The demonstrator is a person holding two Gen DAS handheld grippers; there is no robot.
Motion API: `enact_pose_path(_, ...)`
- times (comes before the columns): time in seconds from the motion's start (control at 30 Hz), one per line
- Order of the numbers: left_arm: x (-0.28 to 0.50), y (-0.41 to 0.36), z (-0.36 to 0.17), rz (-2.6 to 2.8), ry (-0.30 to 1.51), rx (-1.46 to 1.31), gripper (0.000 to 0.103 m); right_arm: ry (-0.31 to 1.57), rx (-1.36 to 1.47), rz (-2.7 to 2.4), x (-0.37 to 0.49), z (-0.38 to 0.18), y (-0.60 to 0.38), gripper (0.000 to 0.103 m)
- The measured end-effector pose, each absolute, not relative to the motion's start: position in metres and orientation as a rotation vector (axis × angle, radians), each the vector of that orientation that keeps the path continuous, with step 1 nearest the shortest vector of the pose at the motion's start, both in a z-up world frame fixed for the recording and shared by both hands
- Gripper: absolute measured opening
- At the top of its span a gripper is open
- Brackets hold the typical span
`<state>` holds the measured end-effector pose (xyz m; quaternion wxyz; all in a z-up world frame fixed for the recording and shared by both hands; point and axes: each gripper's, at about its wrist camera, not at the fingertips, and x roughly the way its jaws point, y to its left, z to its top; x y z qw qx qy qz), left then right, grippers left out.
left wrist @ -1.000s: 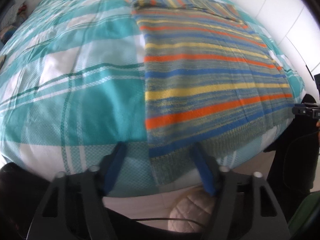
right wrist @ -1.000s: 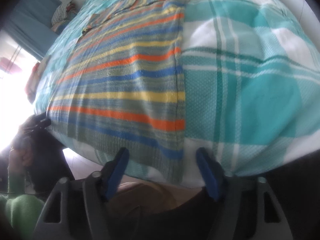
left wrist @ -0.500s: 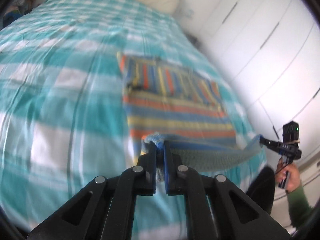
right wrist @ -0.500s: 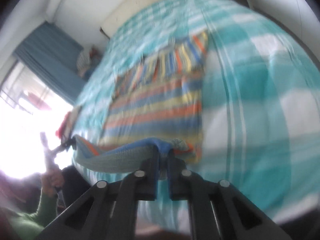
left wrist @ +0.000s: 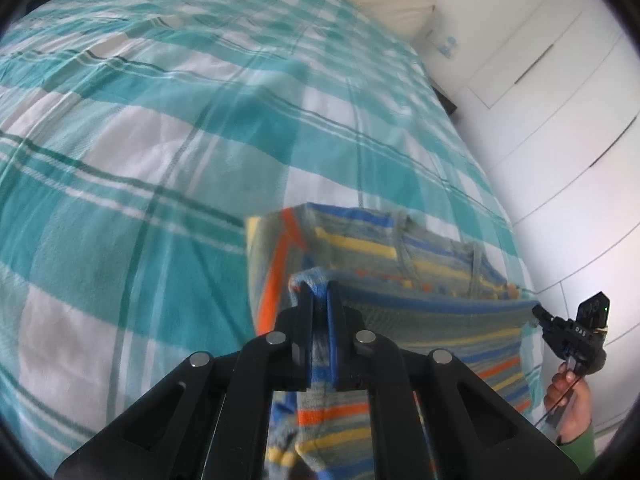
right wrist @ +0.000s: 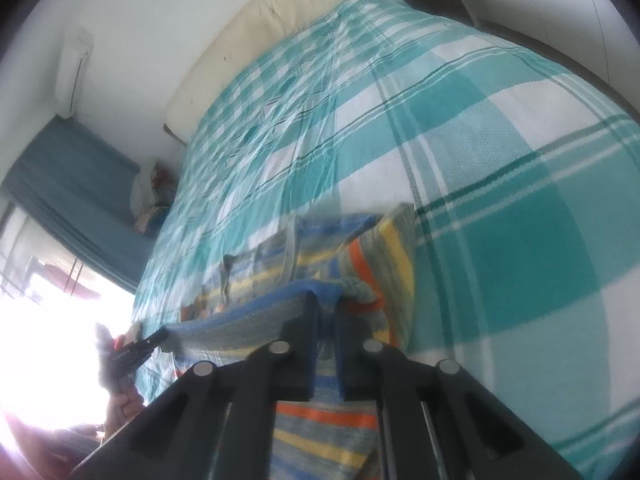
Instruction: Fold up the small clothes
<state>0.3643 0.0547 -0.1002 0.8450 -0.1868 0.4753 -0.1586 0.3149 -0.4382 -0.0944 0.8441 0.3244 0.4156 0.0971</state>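
Since a second ago my left fingers [left wrist: 320, 300] and right fingers [right wrist: 328, 308] have closed, each pinching a hem corner of the striped knit sweater [left wrist: 420, 320]. Its hem now hangs taut over the checked bed [left wrist: 160, 160]. "DAS" marks my right gripper.

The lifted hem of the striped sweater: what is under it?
Under the hem, the sweater's own striped upper part shows, lying on the checked bedcover. What is beneath that stays covered.
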Motion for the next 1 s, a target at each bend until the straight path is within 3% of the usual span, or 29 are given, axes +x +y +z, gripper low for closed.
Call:
enact_pose_path(0.13,0.406,0.042,-0.112,-0.29,1.017,-0.357,0.009,0.866,0.74,0.189,0.35,-0.118,-0.45,0.008)
enact_pose_path(0.17,0.417,0.044,-0.112,-0.244,1.011,-0.362,0.019,0.837,0.761,0.177,0.355,-0.12,-0.453,0.009)
enact_pose_path(0.2,0.424,0.048,-0.11,-0.22,1.002,-0.386,0.039,0.803,0.788,0.164,0.357,-0.12,-0.458,0.01)
enact_pose_path(0.27,0.429,0.064,-0.102,-0.19,0.955,-0.474,0.066,0.739,0.828,0.138,0.354,-0.114,-0.467,0.024)
enact_pose_path(0.3,0.426,0.073,-0.096,-0.176,0.928,-0.505,0.072,0.711,0.83,0.131,0.352,-0.107,-0.47,0.03)
enact_pose_path(0.37,0.417,0.087,-0.083,-0.2,0.895,-0.529,0.074,0.691,0.777,0.13,0.343,-0.089,-0.473,0.039)
enact_pose_path(0.63,0.329,0.078,-0.078,-0.377,0.967,-0.324,0.081,0.982,0.417,0.268,0.295,-0.074,-0.42,0.04)
enact_pose_path(0.7,0.3,0.07,-0.09,-0.368,0.995,-0.256,0.084,1.018,0.372,0.264,0.272,-0.082,-0.409,0.049)
enact_pose_path(0.73,0.286,0.068,-0.098,-0.347,1.007,-0.222,0.084,1.026,0.362,0.255,0.256,-0.085,-0.406,0.061)
enact_pose_path(0.77,0.275,0.066,-0.104,-0.332,1.014,-0.195,0.085,1.03,0.362,0.249,0.244,-0.089,-0.405,0.071)
enact_pose_path(0.93,0.253,0.052,-0.127,-0.302,1.053,-0.107,0.084,1.092,0.399,0.307,0.204,-0.113,-0.396,0.072)
enact_pose_path(0.97,0.251,0.048,-0.129,-0.293,1.043,-0.079,0.068,1.106,0.381,0.299,0.201,-0.118,-0.393,0.061)
enact_pose_path(1.0,0.249,0.045,-0.13,-0.292,1.035,-0.053,0.024,1.123,0.385,0.305,0.199,-0.124,-0.393,0.046)
